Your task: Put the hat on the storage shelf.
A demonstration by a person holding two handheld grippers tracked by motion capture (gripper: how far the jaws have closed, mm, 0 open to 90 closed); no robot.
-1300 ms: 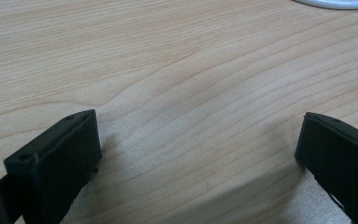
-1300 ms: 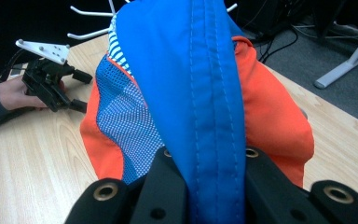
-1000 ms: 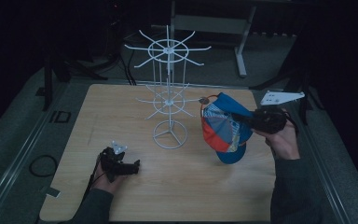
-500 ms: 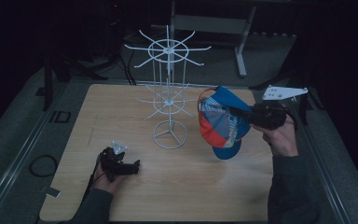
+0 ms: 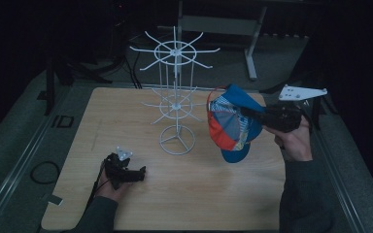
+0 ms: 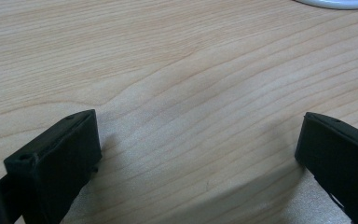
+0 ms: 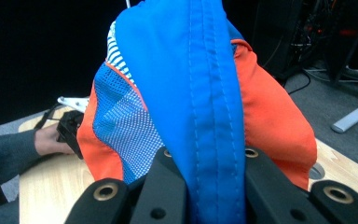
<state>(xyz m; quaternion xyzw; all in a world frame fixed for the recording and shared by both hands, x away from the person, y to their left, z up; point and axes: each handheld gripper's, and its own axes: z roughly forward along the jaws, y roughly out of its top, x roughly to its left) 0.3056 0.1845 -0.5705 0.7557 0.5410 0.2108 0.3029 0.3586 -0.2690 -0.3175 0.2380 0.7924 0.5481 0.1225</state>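
While you are holding the blue, orange and striped fabric cap [image 5: 230, 121] in the air just to the right of the white wire display rack [image 5: 176, 97], treat it as a light, floppy thing: the mesh and cloth panels are sagging and folding around the clamp, so it is likely swinging as you move and will snag easily on the rack's thin arms. Your right gripper [image 7: 200, 179] is pinching the blue seam band of the cap between closed jaws, which looks a sound hold, since the stitched band is the firmest part. Your left gripper [image 5: 122, 171] is resting low on the pale wooden table [image 5: 209, 194], in front of and left of the rack, jaws spread wide with nothing between them. Compared with a second ago, the cap is sitting a little higher and nearer the rack, while the left gripper is staying put.
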